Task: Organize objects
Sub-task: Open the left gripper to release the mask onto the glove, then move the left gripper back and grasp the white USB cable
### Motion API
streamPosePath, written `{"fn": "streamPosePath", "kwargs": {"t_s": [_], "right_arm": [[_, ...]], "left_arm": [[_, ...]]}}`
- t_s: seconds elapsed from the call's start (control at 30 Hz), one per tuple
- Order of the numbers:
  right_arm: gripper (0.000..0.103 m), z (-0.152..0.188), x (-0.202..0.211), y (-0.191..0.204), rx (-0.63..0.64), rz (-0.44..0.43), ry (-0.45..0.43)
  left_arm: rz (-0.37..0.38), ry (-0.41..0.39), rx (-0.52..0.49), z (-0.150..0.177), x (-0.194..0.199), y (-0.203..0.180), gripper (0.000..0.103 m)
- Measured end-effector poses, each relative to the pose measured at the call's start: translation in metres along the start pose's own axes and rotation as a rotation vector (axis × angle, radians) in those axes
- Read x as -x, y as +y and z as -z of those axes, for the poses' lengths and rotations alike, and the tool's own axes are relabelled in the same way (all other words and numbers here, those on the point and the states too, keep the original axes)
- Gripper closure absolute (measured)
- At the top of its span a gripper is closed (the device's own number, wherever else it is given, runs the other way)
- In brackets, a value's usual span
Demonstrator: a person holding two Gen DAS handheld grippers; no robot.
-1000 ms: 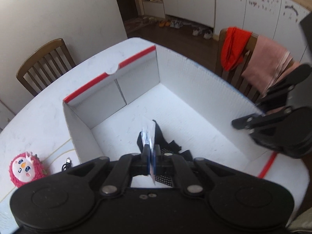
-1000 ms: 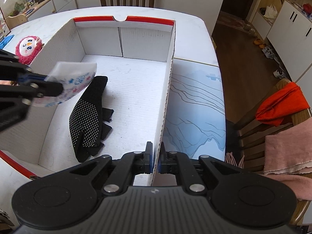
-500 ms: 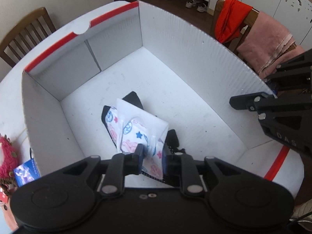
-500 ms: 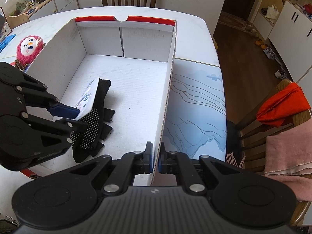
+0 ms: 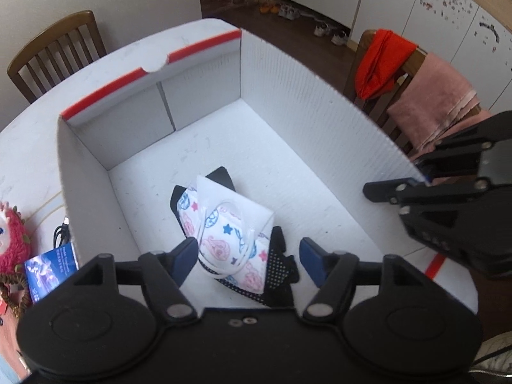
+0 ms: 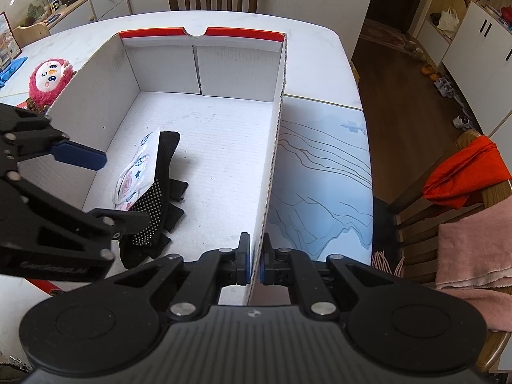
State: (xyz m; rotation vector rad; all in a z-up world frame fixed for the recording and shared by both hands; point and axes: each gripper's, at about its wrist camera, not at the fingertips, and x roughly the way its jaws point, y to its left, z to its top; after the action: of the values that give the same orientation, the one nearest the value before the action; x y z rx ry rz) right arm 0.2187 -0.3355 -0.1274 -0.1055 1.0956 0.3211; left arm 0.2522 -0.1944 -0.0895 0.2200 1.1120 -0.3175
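Observation:
A white box point(image 5: 288, 73) point(image 6: 278, 121) with a red rim stands on the table. Inside it a patterned face mask point(image 5: 224, 230) point(image 6: 137, 166) rests on a black dotted glove point(image 5: 278, 265) point(image 6: 160, 192). My left gripper point(image 5: 248, 257) point(image 6: 124, 188) hovers over the mask with its jaws opening; the mask lies loose between the fingers and the pads are off it. My right gripper point(image 6: 253, 260) point(image 5: 396, 188) is shut on the box's right wall near its front corner.
A pink plush toy point(image 6: 48, 76) point(image 5: 9, 240), a blue booklet point(image 5: 51, 265) and a black cable point(image 5: 62, 233) lie left of the box. A blue mat point(image 6: 323, 172) covers the table to the right. Wooden chairs point(image 5: 54, 51) point(image 6: 448, 198) stand around, one with red and pink cloths.
The left gripper carried the mask down into the box, laid it on the glove and spread its jaws, letting go. The right gripper kept its hold on the box wall.

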Motion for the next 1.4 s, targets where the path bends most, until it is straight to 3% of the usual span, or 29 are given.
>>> {"fn": "streamPosePath", "kwargs": {"t_s": [0.77, 1.03, 1.13, 1.2, 1.4], "right_arm": [[0.098, 0.001, 0.001, 0.009, 0.006, 0.021, 0.014], [0.098, 0.0, 0.002, 0.014, -0.007, 0.032, 0.019], [0.098, -0.001, 0.001, 0.017, -0.008, 0.042, 0.024], [0.098, 0.0, 0.001, 0.019, -0.014, 0.046, 0.026], [0.098, -0.002, -0.001, 0.023, -0.017, 0.064, 0.034]], "left_arm": [[-0.015, -0.194, 0.153, 0.035, 0.091, 0.038, 0.034], [-0.048, -0.217, 0.2, 0.06, 0.11, 0.069, 0.023], [-0.07, -0.225, 0.227, 0.072, 0.117, 0.087, 0.015], [-0.097, -0.227, 0.251, 0.081, 0.121, 0.101, 0.003], [-0.166, -0.209, 0.325, 0.114, 0.132, 0.148, 0.001]]}}
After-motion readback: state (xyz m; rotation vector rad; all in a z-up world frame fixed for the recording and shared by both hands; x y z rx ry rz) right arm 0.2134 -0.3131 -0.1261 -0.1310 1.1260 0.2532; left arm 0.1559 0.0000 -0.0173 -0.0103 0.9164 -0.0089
